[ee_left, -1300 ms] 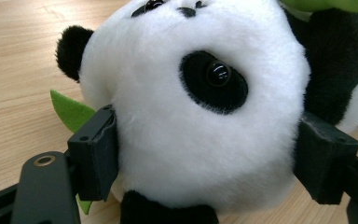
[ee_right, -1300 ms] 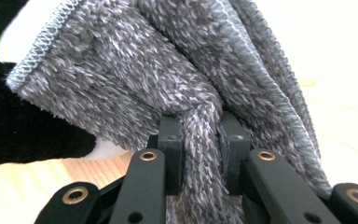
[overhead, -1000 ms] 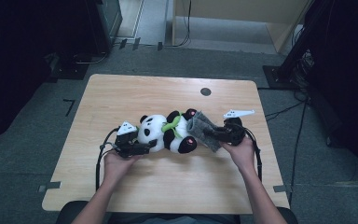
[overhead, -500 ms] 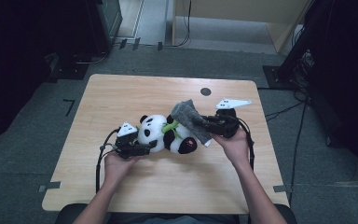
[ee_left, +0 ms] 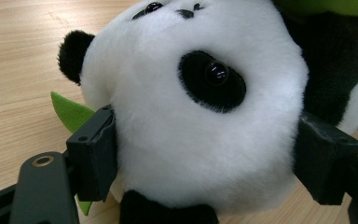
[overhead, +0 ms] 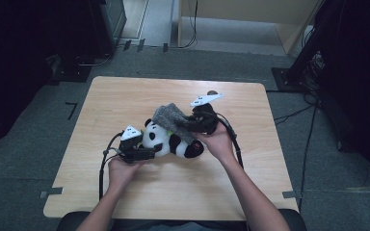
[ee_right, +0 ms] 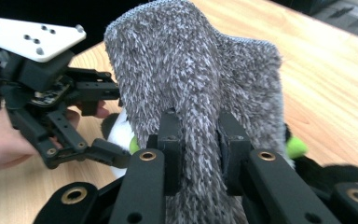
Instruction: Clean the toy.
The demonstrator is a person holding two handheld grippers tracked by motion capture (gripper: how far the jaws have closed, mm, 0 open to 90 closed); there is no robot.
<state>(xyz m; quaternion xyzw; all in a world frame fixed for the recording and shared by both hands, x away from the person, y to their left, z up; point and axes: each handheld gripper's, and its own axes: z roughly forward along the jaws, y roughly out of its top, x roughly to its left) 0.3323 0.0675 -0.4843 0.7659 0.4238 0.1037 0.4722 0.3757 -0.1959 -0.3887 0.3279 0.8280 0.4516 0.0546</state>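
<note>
High view: a panda plush (overhead: pixel 171 142) is seen lying on its side near the middle of the wooden table (overhead: pixel 125 101). Its white head is clamped between the jaws of the left gripper (overhead: pixel 147 153), one jaw being pressed against each side of the head, as confirmed in the left gripper view (ee_left: pixel 205 154). A grey fuzzy cloth (overhead: pixel 171 119) is held over the plush's body. In the right gripper view the cloth (ee_right: pixel 196 93) is pinched tightly between the jaws of the right gripper (ee_right: pixel 198 149).
</note>
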